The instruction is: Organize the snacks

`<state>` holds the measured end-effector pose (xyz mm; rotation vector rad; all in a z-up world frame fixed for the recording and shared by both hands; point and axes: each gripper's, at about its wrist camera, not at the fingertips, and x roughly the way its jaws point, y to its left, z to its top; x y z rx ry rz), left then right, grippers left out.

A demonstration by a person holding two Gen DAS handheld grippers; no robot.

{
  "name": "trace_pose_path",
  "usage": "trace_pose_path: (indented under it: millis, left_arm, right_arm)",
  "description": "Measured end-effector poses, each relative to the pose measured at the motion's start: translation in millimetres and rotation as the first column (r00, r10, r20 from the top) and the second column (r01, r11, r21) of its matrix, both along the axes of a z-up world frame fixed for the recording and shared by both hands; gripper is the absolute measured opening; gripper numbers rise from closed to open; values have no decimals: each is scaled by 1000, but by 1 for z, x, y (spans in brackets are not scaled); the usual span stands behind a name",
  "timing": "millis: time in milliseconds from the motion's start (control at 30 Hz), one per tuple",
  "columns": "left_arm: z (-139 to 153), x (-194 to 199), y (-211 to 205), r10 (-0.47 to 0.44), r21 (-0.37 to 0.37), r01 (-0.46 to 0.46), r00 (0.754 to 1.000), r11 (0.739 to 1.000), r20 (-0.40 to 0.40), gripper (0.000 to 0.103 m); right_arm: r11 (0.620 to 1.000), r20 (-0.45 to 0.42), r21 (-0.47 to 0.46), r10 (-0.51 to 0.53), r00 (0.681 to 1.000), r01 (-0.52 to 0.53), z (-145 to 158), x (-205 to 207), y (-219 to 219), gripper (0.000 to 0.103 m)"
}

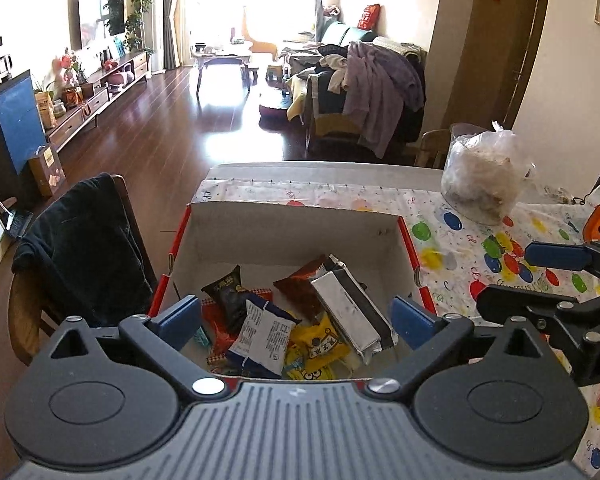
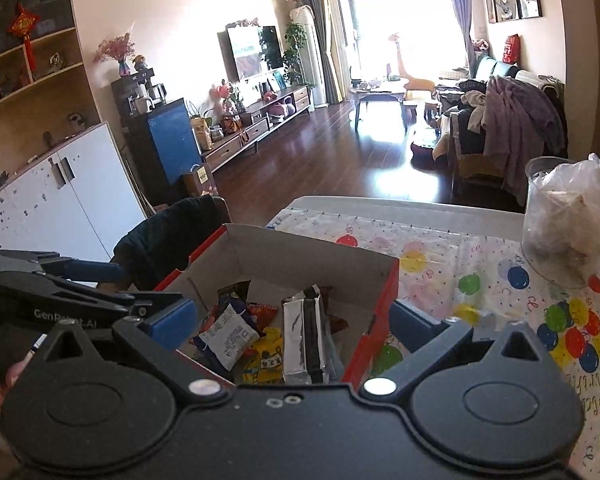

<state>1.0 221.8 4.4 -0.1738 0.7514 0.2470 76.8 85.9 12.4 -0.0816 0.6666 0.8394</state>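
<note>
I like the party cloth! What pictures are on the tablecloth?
Colourful balloons on white: the tablecloth shows red, blue, green and yellow ones, clearest in the right wrist view.

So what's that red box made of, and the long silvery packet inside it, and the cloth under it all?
The box looks like cardboard: matt grey inside, red printed outside, with thin folded walls. The silvery packet seems to be metallised plastic film, shiny and creased, with crimped ends. The tablecloth is probably thin plastic or coated sheet printed with balloons; it looks smooth, but the pictures leave that open.
</note>
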Motion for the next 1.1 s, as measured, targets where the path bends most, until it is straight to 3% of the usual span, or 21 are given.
trace_pose_path:
  millis: [767,1100]
  left_arm:
    - [5,-21,-8,29,2,-29,1000,1000,9,102]
    - [7,-26,-11,33,8,-33,999,999,17,102]
  right_arm:
    - [999,23,19,40,999,-40,2,-21,-8,103]
    - [998,18,46,-31,999,30,2,-20,-13,103]
